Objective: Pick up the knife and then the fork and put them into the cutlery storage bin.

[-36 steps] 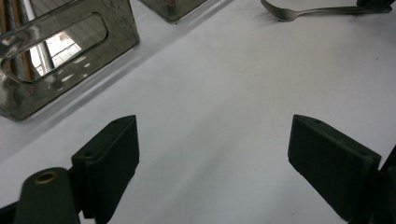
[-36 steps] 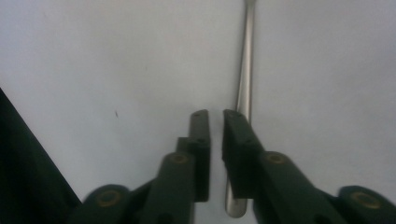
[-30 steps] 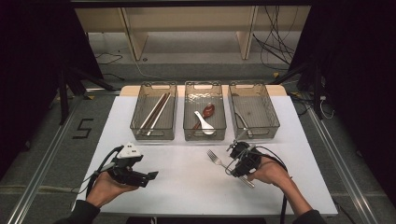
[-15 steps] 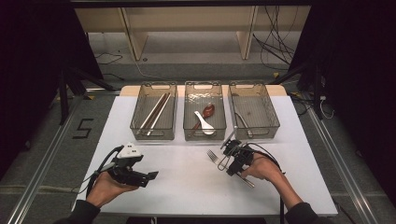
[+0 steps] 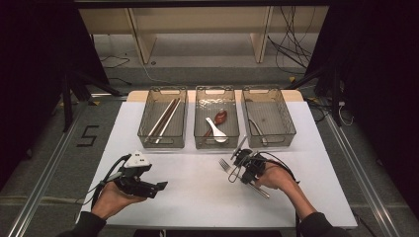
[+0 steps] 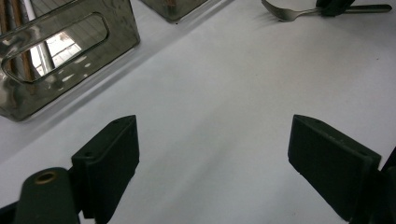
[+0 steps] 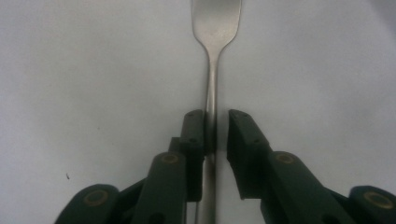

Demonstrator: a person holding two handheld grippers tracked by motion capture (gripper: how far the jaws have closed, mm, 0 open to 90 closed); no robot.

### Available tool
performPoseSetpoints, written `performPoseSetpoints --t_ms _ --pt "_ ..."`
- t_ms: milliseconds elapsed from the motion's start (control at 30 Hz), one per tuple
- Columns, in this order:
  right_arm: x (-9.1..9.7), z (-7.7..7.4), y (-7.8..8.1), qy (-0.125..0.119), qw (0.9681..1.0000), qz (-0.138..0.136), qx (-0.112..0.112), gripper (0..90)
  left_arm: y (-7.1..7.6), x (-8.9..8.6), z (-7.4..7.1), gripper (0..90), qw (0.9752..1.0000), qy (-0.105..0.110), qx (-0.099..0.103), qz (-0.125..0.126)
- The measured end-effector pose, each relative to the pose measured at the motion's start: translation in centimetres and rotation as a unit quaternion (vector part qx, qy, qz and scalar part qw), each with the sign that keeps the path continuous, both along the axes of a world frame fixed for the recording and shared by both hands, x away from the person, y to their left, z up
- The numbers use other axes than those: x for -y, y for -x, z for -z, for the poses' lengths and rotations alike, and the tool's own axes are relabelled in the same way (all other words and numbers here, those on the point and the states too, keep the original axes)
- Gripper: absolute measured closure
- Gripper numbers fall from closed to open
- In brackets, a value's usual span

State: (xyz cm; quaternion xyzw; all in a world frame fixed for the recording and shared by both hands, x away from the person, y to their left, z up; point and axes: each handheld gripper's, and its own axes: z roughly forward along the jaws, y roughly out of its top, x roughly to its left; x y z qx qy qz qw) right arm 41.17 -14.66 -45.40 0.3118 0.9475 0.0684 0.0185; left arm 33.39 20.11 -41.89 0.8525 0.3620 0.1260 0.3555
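The right gripper point(image 7: 215, 133), jaws just closing around but not yet pinching the silver metal fork point(image 7: 214, 70) flat on the white tabletop point(image 5: 197, 192), has lifting and binning left; the left gripper point(image 6: 215, 158) rests spread.

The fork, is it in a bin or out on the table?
Out: the fork lies flat on the white table.

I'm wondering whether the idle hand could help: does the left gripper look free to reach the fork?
Probably yes: the left gripper is open and empty, with bare table between it and the fork, though the right gripper already straddles the handle.
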Motion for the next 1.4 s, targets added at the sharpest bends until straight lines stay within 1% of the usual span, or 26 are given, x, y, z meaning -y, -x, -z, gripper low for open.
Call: performPoseSetpoints --t_ms 100,200,267,333,400,567,600,633,667,700,733,867,1000,1100,1233,1400 --pt "0.0 0.0 -0.1 -0.001 1.0000 0.000 -0.006 82.9 0.0 0.0 0.0 16.1 1.0000 -0.001 0.000 0.000" --pt "0.0 0.0 -0.1 -0.002 1.0000 0.002 -0.007 84.0 0.0 -0.1 0.0 16.1 1.0000 -0.001 0.001 0.001" --pt "0.0 0.0 -0.1 -0.002 1.0000 -0.002 -0.006 84.3 0.0 -0.1 -0.1 16.1 1.0000 0.001 0.000 -0.002" --pt "0.0 0.0 -0.1 -0.003 1.0000 0.003 -0.007 84.6 0.0 -0.1 -0.1 16.1 1.0000 0.002 0.000 -0.002" --pt "0.1 0.0 0.0 -0.001 1.0000 -0.005 -0.008 84.8 0.0 -0.1 0.0 16.1 1.0000 0.001 0.000 -0.002" --pt "0.3 -0.4 0.1 -0.002 1.0000 -0.008 -0.004 85.1 0.0 -0.1 0.0 16.1 1.0000 0.003 0.000 -0.002" --pt "0.5 -0.5 0.1 -0.006 0.9999 -0.011 -0.004 85.0 0.0 -0.1 0.0 16.1 1.0000 0.003 0.000 -0.003" --pt "0.5 -0.6 0.1 -0.008 0.9999 -0.006 -0.002 85.1 -0.1 -0.1 0.1 16.1 1.0000 0.003 -0.001 -0.003" --pt "0.7 -0.7 0.1 -0.010 0.9999 -0.010 -0.002 85.1 -0.1 -0.2 0.1 16.1 1.0000 0.003 -0.002 -0.004" --pt "0.7 -0.8 0.1 -0.013 0.9999 -0.006 0.000 85.1 -0.1 -0.2 0.1 16.1 1.0000 0.003 -0.002 -0.004" --pt "0.8 -1.0 0.1 -0.014 0.9999 -0.004 0.000 85.1 -0.1 -0.3 0.0 16.1 1.0000 0.004 -0.001 -0.005" --pt "1.4 -2.0 0.2 -0.036 0.9993 0.006 0.007 85.1 -0.1 -0.3 0.0 16.1 1.0000 0.003 0.001 -0.003" --pt "2.1 -3.2 0.0 -0.055 0.9981 0.014 0.022 85.0 0.0 -0.2 -0.1 16.1 1.0000 0.006 0.004 -0.005" --pt "2.7 -4.1 -0.1 -0.065 0.9971 0.026 0.029 85.1 0.0 -0.2 -0.1 16.1 1.0000 0.006 0.004 -0.003" --pt "3.5 -5.2 -0.8 -0.076 0.9956 0.036 0.042 85.0 0.0 -0.2 -0.1 16.1 1.0000 0.006 0.005 -0.003" --pt "4.5 -7.1 -2.2 -0.087 0.9931 0.053 0.058 85.1 -0.1 -0.2 -0.1 16.1 1.0000 0.006 0.004 -0.004"
